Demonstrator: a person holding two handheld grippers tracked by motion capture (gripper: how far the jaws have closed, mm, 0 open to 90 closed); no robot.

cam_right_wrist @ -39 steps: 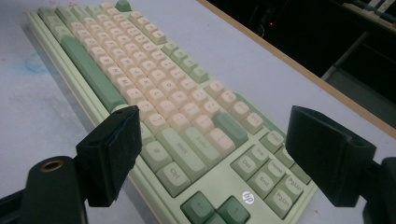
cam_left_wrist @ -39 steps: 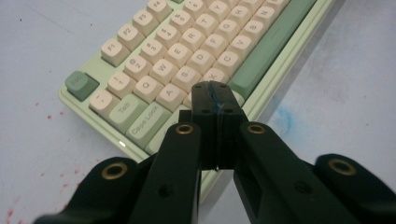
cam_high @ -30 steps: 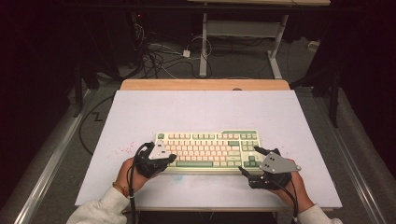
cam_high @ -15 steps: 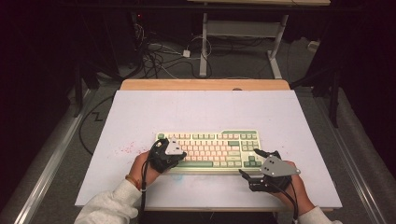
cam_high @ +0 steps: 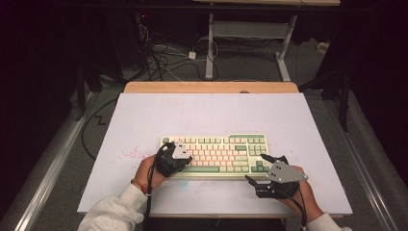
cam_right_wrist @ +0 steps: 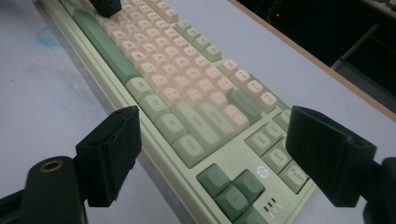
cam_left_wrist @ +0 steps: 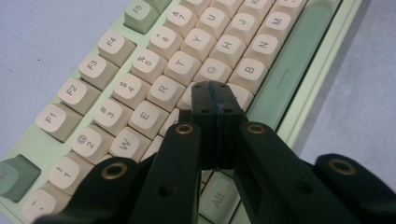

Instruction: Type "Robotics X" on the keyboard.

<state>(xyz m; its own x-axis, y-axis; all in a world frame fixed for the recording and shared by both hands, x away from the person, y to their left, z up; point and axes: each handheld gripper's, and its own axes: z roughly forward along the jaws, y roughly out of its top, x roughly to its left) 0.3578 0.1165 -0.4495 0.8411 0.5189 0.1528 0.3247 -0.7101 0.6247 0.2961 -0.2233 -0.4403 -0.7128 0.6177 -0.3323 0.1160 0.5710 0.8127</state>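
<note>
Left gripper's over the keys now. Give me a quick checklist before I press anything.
1. Left gripper jaws shut into one tip: ok.
2. Tip over the letter keys, near F, G and V on the keyboard: ok; which key it would hit, cannot tell.
3. Tip touching a key: cannot tell.
4. Right gripper jaws open, straddling the keyboard's right end near the arrow keys, pressing nothing: ok.
5. Keyboard lies flat and square on the white table: ok.
</note>
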